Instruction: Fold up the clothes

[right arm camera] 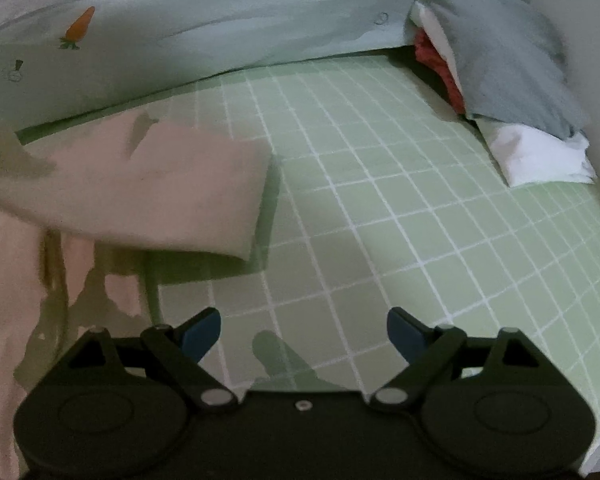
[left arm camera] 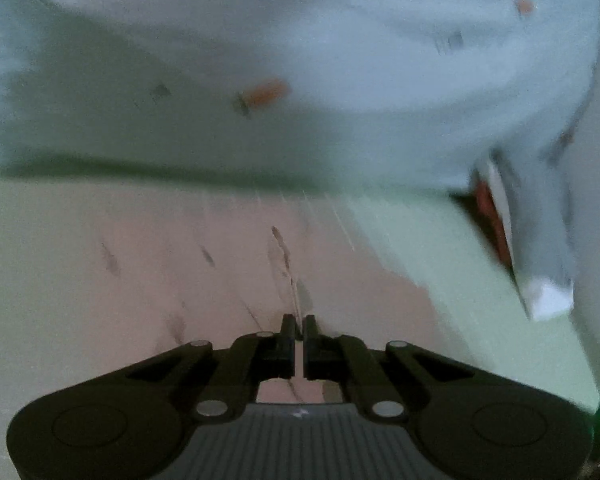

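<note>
A pale pink garment [left arm camera: 160, 272] with dark marks stretches away from my left gripper [left arm camera: 299, 322]. The left jaws are shut, and a thin edge of the pink cloth is pinched between them. This view is blurred by motion. In the right wrist view the same pink garment [right arm camera: 160, 184] hangs partly raised over the green checked sheet [right arm camera: 380, 220], with more of it crumpled at the lower left. My right gripper [right arm camera: 304, 330] hovers over the sheet to the garment's right, open, with nothing between its blue-padded fingers [right arm camera: 202, 332].
A pale green quilt [right arm camera: 220, 12] with a carrot print lies bunched along the far side. A pile of grey, white and red clothes [right arm camera: 500, 64] sits at the far right against a wall. The sheet's edge drops off at the lower right.
</note>
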`<state>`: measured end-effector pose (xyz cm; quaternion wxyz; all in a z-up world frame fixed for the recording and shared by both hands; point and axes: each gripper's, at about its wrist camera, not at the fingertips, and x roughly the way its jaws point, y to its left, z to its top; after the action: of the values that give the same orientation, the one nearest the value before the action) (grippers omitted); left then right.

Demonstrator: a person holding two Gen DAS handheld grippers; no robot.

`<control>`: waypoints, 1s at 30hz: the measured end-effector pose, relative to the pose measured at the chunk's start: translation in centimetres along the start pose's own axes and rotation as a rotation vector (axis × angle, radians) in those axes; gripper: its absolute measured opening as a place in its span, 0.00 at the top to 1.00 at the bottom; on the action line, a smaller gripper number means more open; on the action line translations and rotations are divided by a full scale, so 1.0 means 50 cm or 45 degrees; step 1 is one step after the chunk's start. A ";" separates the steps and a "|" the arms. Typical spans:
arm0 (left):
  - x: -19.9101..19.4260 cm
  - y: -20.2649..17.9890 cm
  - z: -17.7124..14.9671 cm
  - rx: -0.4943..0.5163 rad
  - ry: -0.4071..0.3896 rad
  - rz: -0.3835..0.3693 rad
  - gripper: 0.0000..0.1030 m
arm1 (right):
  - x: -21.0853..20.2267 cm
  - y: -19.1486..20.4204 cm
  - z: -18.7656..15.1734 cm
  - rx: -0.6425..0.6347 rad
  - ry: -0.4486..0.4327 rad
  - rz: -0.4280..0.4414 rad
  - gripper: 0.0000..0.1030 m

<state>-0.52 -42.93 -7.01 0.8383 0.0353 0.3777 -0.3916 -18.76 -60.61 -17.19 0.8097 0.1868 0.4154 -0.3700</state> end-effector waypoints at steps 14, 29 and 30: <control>-0.136 0.385 0.023 -0.453 -0.160 0.801 0.68 | -0.005 0.053 0.005 -0.067 -0.027 0.061 0.09; -0.138 0.171 -0.165 -0.368 0.094 0.436 0.36 | -0.040 0.071 -0.056 -0.149 -0.022 0.258 0.00; -0.146 0.159 -0.173 -0.359 0.090 0.428 0.34 | -0.039 0.072 -0.065 -0.165 0.004 0.249 0.00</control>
<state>-3.30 -29.74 -10.22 0.8747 -0.0060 0.4466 -0.1882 -18.52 -55.42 -17.53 0.8517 0.1744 0.4194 -0.2613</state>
